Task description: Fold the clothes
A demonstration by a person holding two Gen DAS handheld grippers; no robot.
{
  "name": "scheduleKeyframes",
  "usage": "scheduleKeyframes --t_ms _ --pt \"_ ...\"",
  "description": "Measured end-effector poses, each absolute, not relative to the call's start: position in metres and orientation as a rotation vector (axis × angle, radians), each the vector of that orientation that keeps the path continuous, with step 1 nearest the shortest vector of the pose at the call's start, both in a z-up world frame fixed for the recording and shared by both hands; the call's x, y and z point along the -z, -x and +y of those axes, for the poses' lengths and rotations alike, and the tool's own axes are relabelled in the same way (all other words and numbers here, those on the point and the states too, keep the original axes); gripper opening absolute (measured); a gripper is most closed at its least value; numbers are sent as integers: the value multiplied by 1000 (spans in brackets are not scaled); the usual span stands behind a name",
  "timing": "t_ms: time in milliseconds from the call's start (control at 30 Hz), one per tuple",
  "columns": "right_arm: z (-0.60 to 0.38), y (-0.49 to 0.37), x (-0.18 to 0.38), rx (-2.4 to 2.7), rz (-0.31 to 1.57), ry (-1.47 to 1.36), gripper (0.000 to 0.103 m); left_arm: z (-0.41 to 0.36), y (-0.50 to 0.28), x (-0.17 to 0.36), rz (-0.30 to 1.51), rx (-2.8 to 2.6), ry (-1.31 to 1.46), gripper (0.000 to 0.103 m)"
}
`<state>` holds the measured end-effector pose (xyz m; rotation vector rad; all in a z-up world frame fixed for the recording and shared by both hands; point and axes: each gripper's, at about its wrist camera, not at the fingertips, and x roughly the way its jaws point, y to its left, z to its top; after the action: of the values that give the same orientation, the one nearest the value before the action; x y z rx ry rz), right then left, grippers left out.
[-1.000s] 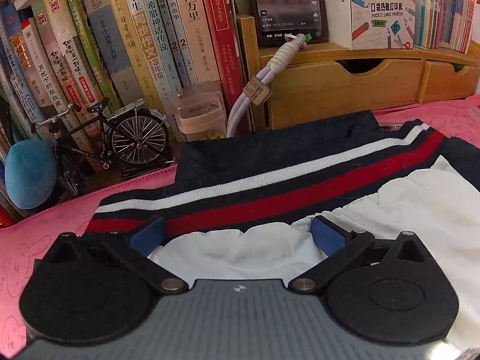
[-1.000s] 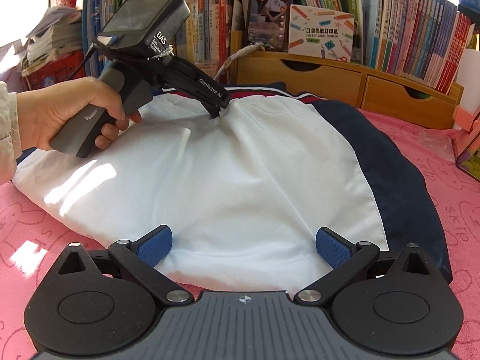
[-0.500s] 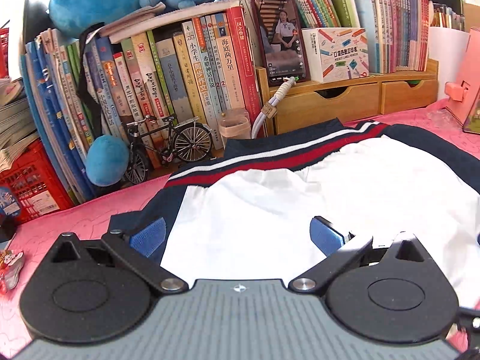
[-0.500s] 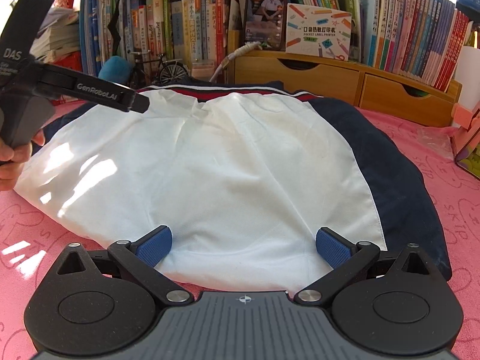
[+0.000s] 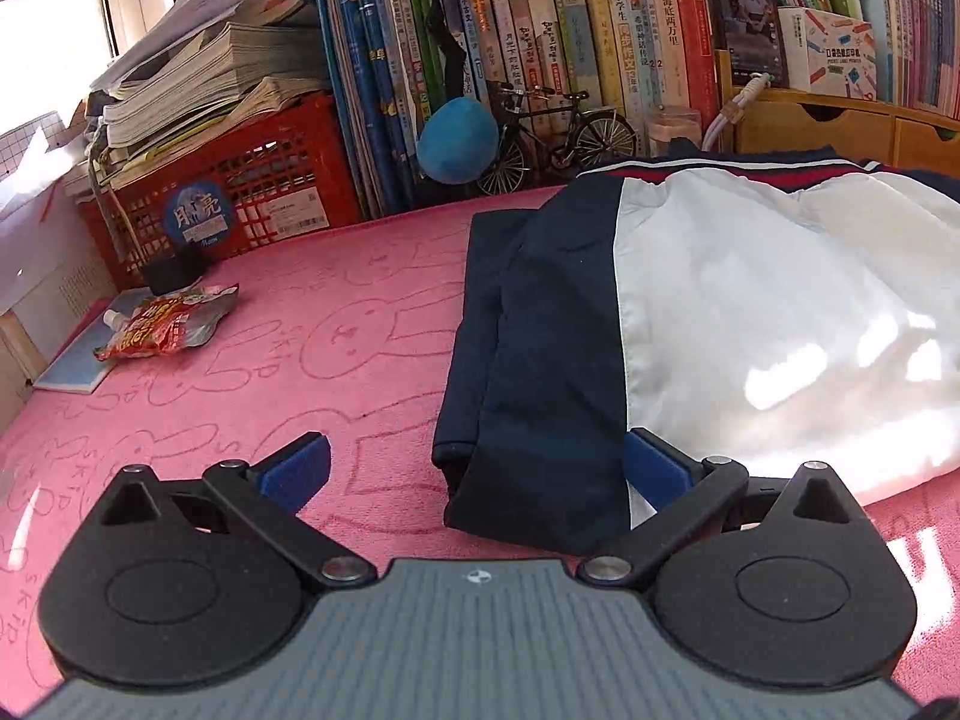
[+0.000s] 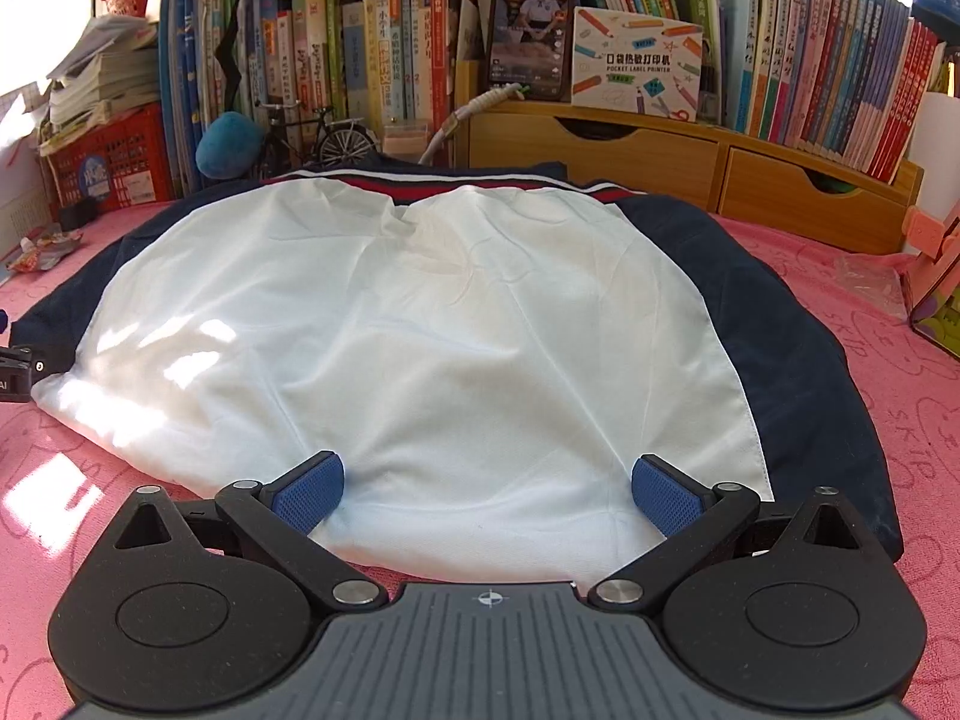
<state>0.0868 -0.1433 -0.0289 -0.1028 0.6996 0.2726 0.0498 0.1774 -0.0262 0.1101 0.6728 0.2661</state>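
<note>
Now the jacket point(image 6: 432, 324) lies ahead of the open right hand-held gripper point(image 6: 487, 489).

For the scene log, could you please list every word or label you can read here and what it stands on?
"POCKET LABEL PRINTER", under a line of Chinese characters: on the white box on the wooden drawer unit.
"海底两万里": on the red book spine.
"SKIP": drawn in the pink cloth.
"月亮": on the round blue sticker on the red crate.
Other book spines and the phone screen: too small or blurred to read.
</note>
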Motion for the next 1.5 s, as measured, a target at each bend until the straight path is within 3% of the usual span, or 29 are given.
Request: scheduleKeyframes --t_ms 367,600,900,1200,1400,1500 --pt "-120 -68 10 -335 612 22 103 115 -38 9 575 -94 -137 103" --pt "-91 -83 18 -342 662 115 103 95 -62 34 638 -135 -240 103" --pt "-137 -86 21 -405 687 -2 103 103 -52 34 615 -182 -327 103" --pt "-222 -92 28 31 661 147 103 141 -46 30 644 -237 -254 103" --pt "-294 -86 37 120 703 -77 103 166 -35 28 655 -283 -208 103" --pt "-286 -85 37 136 698 -25 103 161 -23 33 627 -386 -355 103"
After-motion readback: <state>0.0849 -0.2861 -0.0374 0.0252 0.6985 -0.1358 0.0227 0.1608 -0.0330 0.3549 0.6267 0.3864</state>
